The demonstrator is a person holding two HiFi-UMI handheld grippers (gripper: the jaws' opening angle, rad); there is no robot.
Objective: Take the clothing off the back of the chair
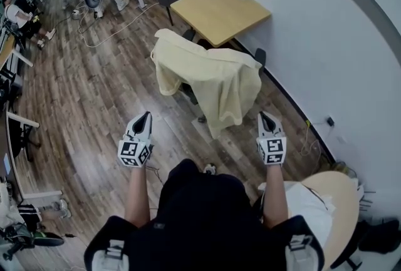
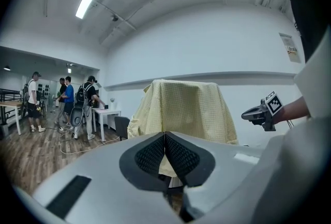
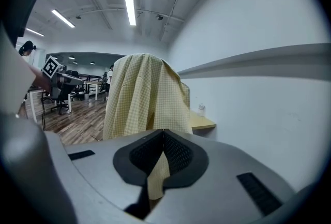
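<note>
Centrally in the head view, a pale yellow shirt (image 1: 210, 79) drapes over the back of a dark chair (image 1: 187, 92), below a wooden table (image 1: 219, 10) at upper centre. The left gripper (image 1: 143, 119) and right gripper (image 1: 266, 118) hover just short of the shirt, both with jaws pressed together and empty. Tugging the hem downward would likely snag the cloth on the backrest or drag the chair.

— What's the person wearing?
— They're wearing a black top (image 1: 207, 226) with short sleeves, and grey buckles (image 1: 114, 253) are sitting at both shoulders.
— And the tools?
— The left gripper (image 1: 146, 116) and right gripper (image 1: 264, 116) are showing pale grey shells, black cross-hatched pads (image 2: 178, 154) and white cubes (image 1: 135, 152) bearing black square markers.
</note>
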